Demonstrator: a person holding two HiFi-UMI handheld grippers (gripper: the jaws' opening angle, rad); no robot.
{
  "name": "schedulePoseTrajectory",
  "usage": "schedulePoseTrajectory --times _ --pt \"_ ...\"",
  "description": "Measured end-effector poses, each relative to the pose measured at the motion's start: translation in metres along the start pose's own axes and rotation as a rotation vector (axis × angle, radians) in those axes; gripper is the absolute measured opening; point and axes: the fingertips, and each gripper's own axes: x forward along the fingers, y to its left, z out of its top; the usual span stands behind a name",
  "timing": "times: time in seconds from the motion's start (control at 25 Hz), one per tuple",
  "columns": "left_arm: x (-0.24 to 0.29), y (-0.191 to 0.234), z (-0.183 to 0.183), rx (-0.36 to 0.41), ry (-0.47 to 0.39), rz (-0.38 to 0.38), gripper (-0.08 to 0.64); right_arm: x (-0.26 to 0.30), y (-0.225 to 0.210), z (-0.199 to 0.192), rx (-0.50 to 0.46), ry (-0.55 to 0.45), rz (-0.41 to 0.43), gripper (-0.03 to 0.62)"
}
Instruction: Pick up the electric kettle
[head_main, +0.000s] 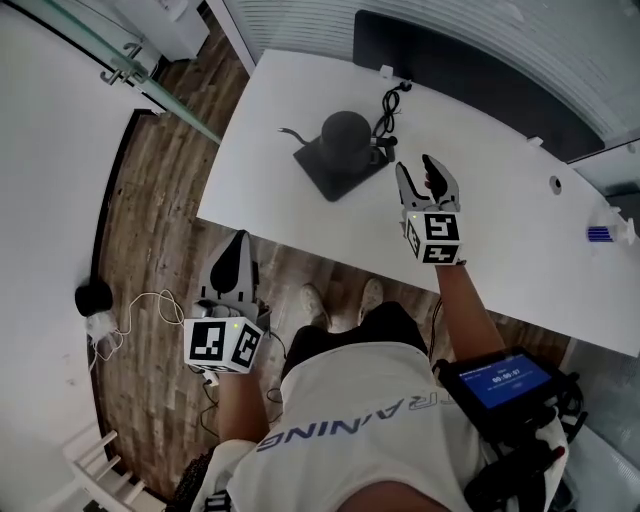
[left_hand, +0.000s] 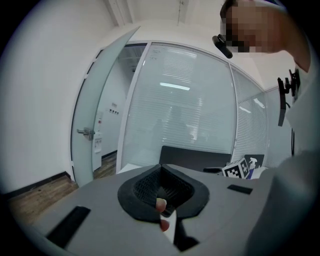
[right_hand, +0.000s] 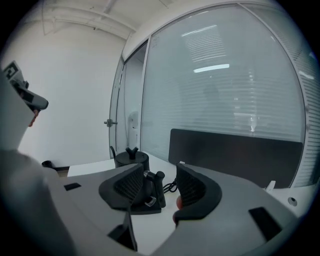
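- Grey left tool (head_main: 238, 250) hangs off the tabletop (head_main: 500, 230) edge, jaws together on nothing, well apart from the kettle.
- Black electric kettle (head_main: 345, 135) sits untouched on its square base (head_main: 318, 172), near and ahead of the right tool (head_main: 417, 170).
- Jaws of the right tool stand apart and empty, with the kettle's handle (right_hand: 159, 186) framed beyond them; approach, grip and lift all remain.

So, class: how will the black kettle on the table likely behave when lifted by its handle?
The kettle looks rigid, so it should keep its shape. Held by the side handle, its body would probably hang off-centre and tilt. Its base, with a cord beside it, likely stays behind.
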Motion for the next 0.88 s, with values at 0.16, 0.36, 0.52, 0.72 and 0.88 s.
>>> schedulePoseTrajectory --times 0.16,0.36,0.52,0.72,0.88 --pt "0.003 0.014 -0.011 -0.019 0.019 0.061 0.017 0.039 0.002 -0.032 -0.036 0.047 0.004 0.207" --pt "0.003 0.033 -0.021 -0.031 0.035 0.132 0.017 0.077 0.006 -0.068 -0.072 0.107 0.0 0.209" --pt "-0.006 0.043 -0.024 -0.047 0.044 0.18 0.017 0.093 0.01 -0.083 -0.097 0.132 -0.016 0.209" --pt "-0.012 0.058 -0.037 -0.057 0.05 0.238 0.017 0.124 0.0 -0.097 -0.095 0.123 -0.087 0.207" --pt "-0.018 0.063 -0.042 -0.07 0.056 0.266 0.017 0.135 -0.006 -0.092 -0.082 0.107 -0.13 0.207"
